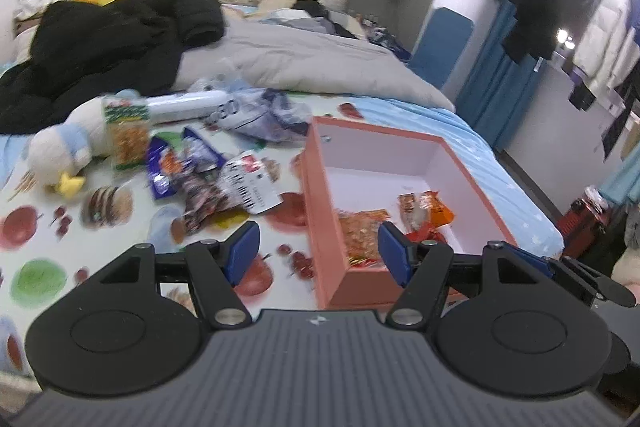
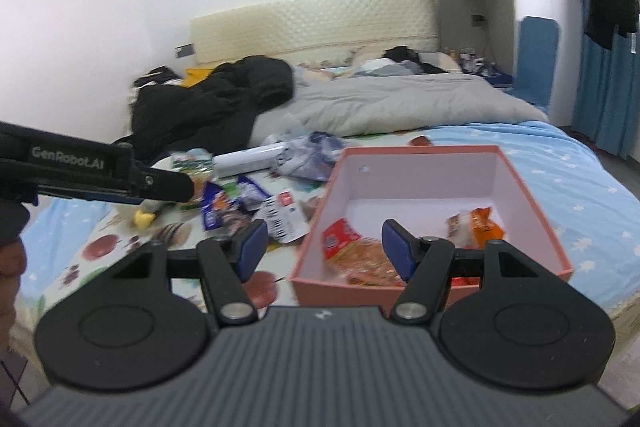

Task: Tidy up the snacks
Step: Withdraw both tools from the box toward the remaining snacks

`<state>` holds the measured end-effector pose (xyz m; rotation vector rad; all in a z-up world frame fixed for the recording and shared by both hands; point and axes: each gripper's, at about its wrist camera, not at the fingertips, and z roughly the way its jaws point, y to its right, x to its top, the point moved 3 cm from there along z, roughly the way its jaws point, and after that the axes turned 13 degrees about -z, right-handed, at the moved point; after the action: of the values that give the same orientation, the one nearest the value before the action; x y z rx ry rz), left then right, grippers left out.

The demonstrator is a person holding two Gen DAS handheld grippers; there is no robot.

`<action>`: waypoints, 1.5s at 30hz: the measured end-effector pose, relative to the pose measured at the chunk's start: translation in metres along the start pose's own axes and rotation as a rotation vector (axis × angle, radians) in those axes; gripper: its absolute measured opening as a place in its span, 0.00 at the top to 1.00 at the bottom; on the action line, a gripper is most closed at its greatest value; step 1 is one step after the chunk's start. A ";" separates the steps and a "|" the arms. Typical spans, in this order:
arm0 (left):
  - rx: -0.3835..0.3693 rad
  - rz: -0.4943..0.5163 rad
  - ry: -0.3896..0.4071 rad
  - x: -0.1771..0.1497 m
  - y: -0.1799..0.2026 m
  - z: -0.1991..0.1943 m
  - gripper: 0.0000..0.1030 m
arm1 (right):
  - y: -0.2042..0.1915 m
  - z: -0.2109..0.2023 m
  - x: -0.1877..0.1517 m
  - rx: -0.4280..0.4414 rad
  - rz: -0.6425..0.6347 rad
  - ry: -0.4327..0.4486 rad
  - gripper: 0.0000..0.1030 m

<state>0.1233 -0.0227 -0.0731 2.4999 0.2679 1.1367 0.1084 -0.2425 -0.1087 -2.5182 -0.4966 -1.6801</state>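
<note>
Snacks [image 1: 208, 183] lie beside pink box [image 2: 524, 195]; both grippers' fingers [image 1: 244, 251] spread.

Snack pile [image 1: 208, 175] blurred — labels unreadable, box [image 1: 316, 187] front hidden behind gripper

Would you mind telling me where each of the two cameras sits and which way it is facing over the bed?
Left wrist: sits on the left gripper, jaws open, looking across the bed at the loose snack packets and the pink box; its own blue-padded fingers show.
Right wrist: sits on the right gripper, jaws open, facing the headboard over the same box; its fingers show, with part of the other gripper at left.
Shared: box, packets, black jacket, grey duvet.
</note>
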 end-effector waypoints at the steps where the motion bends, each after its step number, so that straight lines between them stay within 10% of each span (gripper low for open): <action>1: 0.012 -0.010 0.001 -0.003 -0.006 -0.003 0.32 | -0.005 -0.002 -0.001 0.013 -0.007 0.002 0.36; 18: 0.132 -0.228 0.003 -0.007 -0.115 -0.001 0.32 | -0.076 0.026 -0.003 0.199 -0.110 -0.049 0.36; 41: 0.149 -0.224 -0.070 0.057 -0.205 0.131 0.25 | -0.108 0.168 0.009 0.282 0.039 -0.224 0.36; 45: 0.132 -0.238 -0.084 0.073 -0.220 0.163 0.19 | -0.109 0.199 0.005 0.263 0.100 -0.263 0.18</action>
<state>0.2906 0.1585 -0.2129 2.5370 0.6163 0.9434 0.2536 -0.0913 -0.1958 -2.5281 -0.5582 -1.1699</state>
